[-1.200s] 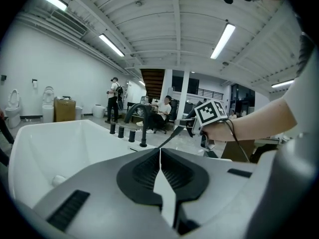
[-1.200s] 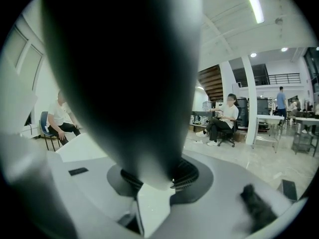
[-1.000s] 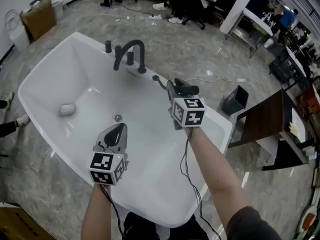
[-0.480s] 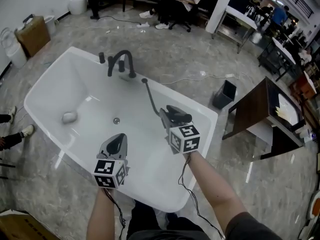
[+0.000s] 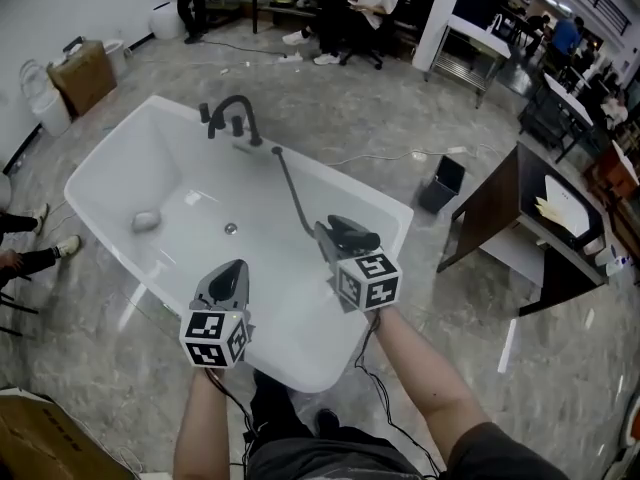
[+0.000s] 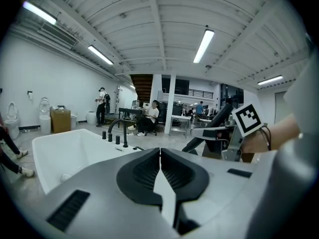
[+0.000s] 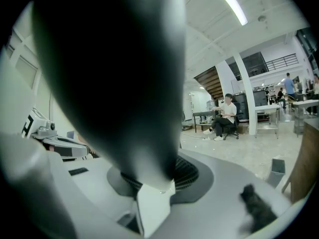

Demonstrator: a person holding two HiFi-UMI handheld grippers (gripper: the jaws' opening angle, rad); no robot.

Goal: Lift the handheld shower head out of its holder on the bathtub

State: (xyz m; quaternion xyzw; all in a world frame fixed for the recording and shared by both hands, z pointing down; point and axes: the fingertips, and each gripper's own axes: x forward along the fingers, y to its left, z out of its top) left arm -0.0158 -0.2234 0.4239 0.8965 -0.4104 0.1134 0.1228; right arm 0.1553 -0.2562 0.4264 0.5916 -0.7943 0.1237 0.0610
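**A:** Where's the slim black handheld shower head (image 5: 355, 234) now?

**B:** It's clear of the rim and hangs over the basin of the white freestanding bathtub (image 5: 392, 211), just inside its right-hand end. I'd judge the lift done. The right gripper (image 5: 338, 248) is clamped on it. In the right gripper view the dark body rises straight out between the jaws and blocks most of the scene.

**A:** Why hold it there and not higher?

**B:** Probably because of the black hose (image 5: 292, 190). It runs in a shallow curve from the far rim, just beside the arched black faucet (image 5: 232, 113), down to the gripper. Holding the head over the basin leaves that curve slack.

**A:** And the left gripper (image 5: 228, 278)?

**B:** It's empty. Its jaws meet tip to tip with nothing between them. It's held over the near rim, well apart from the hose, so I'd say it's just parked out of the way.

**A:** Which way does the head point?

**B:** Its long axis slants. The lower end, where the hose joins, aims toward the faucet rim. The upper end tilts back over the marker cube toward the person. I can't make out the spray face.
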